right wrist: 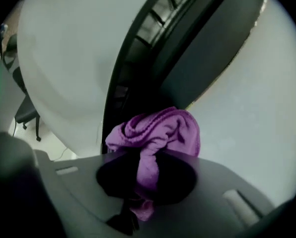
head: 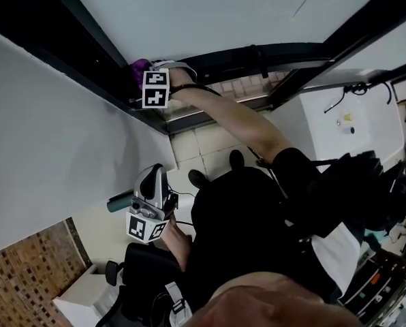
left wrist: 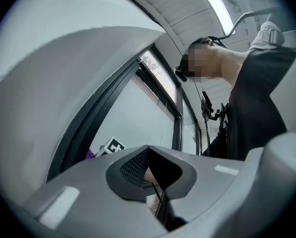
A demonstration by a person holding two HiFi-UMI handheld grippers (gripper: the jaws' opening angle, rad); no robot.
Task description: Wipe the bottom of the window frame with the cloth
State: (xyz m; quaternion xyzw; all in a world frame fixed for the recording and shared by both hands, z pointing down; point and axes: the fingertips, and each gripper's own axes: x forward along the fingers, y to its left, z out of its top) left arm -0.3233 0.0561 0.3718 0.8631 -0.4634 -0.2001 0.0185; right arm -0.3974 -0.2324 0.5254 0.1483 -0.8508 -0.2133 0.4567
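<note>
Cloth (right wrist: 158, 138), purple and bunched, is clamped in your right gripper (right wrist: 144, 185). In the right gripper view the jaws are closed on a twisted tail of it, and the rest bulges out past the tips. The bundle is pressed against the dark window frame (right wrist: 138, 48), with the pale glass (right wrist: 247, 108) at 3 o'clock of it.

In the head view, the cloth (head: 139, 69) shows at about 11 o'clock from centre, just beyond the right gripper (head: 154, 86) at the end of your outstretched arm (head: 237, 121). It lies along the frame's (head: 87, 67) dark rail, between the glass (head: 189, 12) and the white wall (head: 53, 155).

Your left gripper (head: 148, 206) hangs at 7 o'clock, well apart from the frame, over the tiled floor (head: 213, 145). Its own view shows the jaws together with nothing between them.
</note>
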